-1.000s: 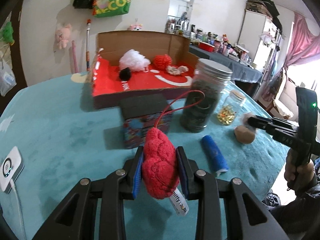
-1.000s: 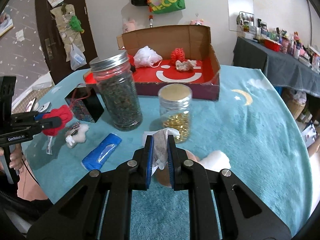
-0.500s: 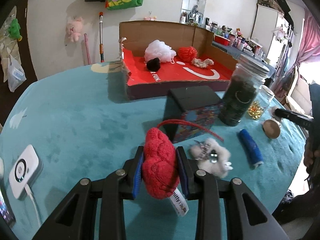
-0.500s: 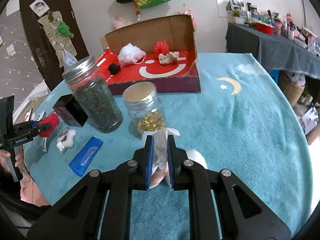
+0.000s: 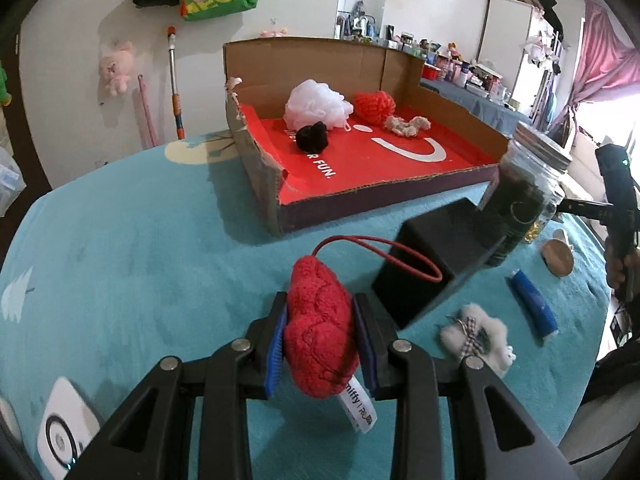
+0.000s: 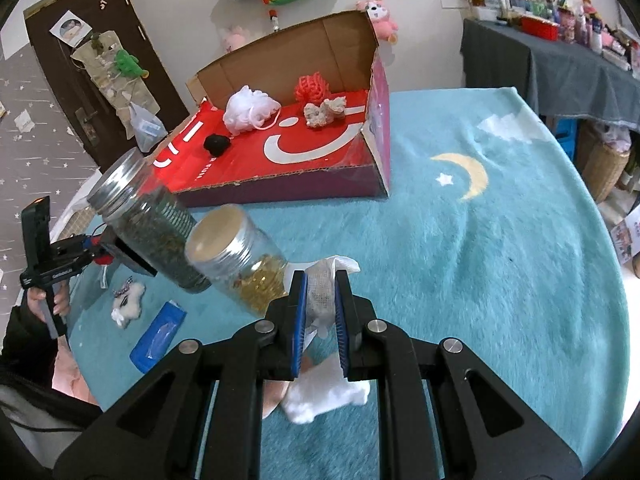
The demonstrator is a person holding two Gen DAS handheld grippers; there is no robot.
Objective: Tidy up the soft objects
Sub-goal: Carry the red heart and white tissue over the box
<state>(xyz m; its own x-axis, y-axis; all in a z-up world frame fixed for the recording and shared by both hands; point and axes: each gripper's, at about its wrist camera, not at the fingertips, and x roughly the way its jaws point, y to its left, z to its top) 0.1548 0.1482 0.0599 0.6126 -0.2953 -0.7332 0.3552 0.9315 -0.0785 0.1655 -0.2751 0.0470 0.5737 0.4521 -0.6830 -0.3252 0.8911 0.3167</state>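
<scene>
A: What is each tool gripping?

B: My left tool point(image 5: 320, 340) clamps a red knitted toy point(image 5: 320, 340); my right tool point(image 6: 320, 312) pinches white cloth point(image 6: 320, 292).

A: Risk?

B: The toy's red cord point(image 5: 376, 252), frame centre, could snag the black box point(image 5: 432, 256) before the carton point(image 5: 276, 208).

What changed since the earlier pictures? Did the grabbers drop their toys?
No drops. Both grippers moved nearer the cardboard box, which looks bigger in both views now. The left gripper still squeezes the red plush, and the right gripper still pinches the white fabric tag of its toy. The jars, blue tube, small white plush and the soft things in the box stayed put.
</scene>
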